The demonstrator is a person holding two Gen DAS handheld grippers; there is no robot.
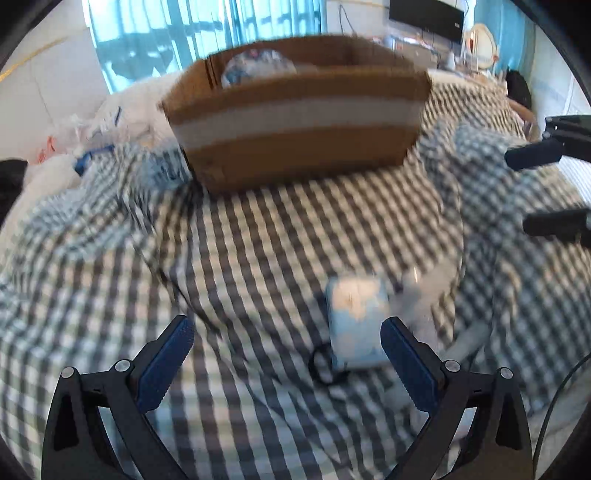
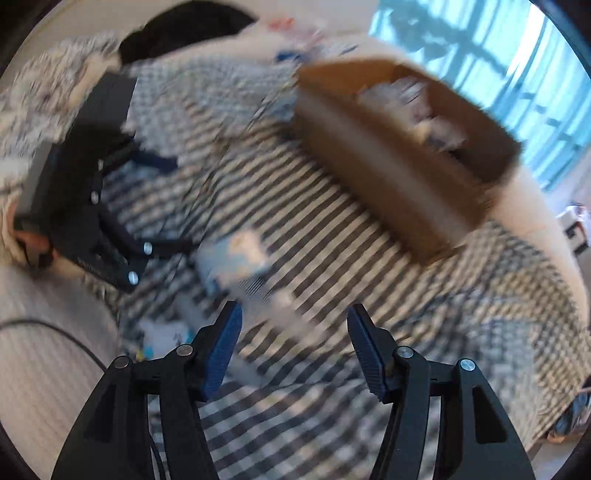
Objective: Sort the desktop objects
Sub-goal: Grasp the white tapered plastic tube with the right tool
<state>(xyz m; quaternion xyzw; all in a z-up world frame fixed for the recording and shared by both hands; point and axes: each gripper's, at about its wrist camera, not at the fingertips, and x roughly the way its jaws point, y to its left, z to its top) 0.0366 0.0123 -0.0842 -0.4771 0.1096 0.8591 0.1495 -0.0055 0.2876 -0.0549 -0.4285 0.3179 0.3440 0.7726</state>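
- A small light-blue packet (image 1: 355, 325) with white patches lies on the checked cover (image 1: 258, 240), at about 5 o'clock in the left wrist view; in the right wrist view the same packet (image 2: 236, 254) is a blur near 8 o'clock of centre.
- A black loop (image 1: 325, 365), perhaps a hair band, lies touching the packet's lower left corner.
- The left gripper (image 1: 286, 332) hangs over the cover with its fingers (image 1: 168, 363) spread wide, released; the packet sits just inside the right finger, and contact cannot be told through the blur.
- The right gripper (image 2: 293, 325) has its fingers (image 2: 221, 350) apart and nothing clamped between them.
- A brown cardboard box (image 1: 295, 122) with a pale band stands at 12 o'clock, well apart from the packet, with something white and blue inside.
- A window with blue-tinted panes (image 1: 207, 33) is behind the box.
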